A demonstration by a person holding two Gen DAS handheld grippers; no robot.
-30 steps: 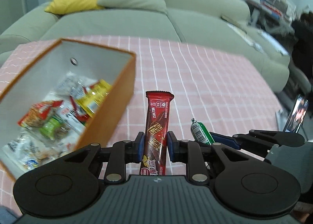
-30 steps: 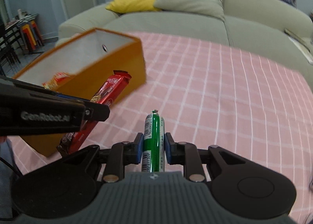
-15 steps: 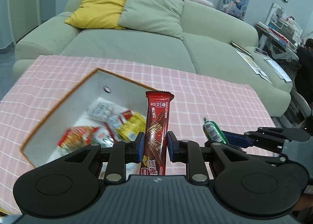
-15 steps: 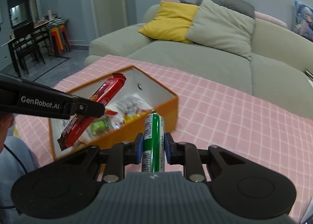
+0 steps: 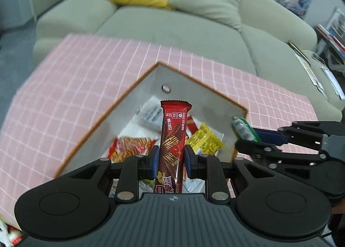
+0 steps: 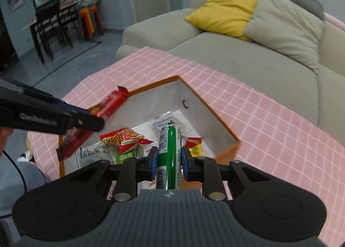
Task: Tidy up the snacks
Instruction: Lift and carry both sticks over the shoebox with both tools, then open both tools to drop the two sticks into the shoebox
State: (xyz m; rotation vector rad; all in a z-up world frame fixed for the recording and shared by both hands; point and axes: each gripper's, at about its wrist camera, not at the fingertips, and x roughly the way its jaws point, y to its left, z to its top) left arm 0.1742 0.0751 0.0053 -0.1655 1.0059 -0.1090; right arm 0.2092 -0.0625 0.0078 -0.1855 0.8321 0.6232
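Note:
My left gripper (image 5: 170,158) is shut on a red chocolate wafer bar (image 5: 173,139) and holds it upright above the open orange box (image 5: 129,94). The bar also shows in the right wrist view (image 6: 110,107). My right gripper (image 6: 168,159) is shut on a green sausage stick (image 6: 169,150), also above the box (image 6: 207,107). The stick shows at the right of the left wrist view (image 5: 244,128). The box holds several snack packets, among them a yellow packet (image 5: 204,140) and a red pretzel bag (image 6: 123,137).
The box sits on a pink checked tablecloth (image 5: 64,100). A green sofa (image 5: 194,29) with a yellow cushion (image 6: 224,12) stands behind the table. A dark table with chairs (image 6: 56,25) stands at the far left. Loose packets (image 5: 8,234) lie at the lower left.
Both grippers have moved left and tilted down over the box with their snacks still held. The box now lies directly under both grippers.

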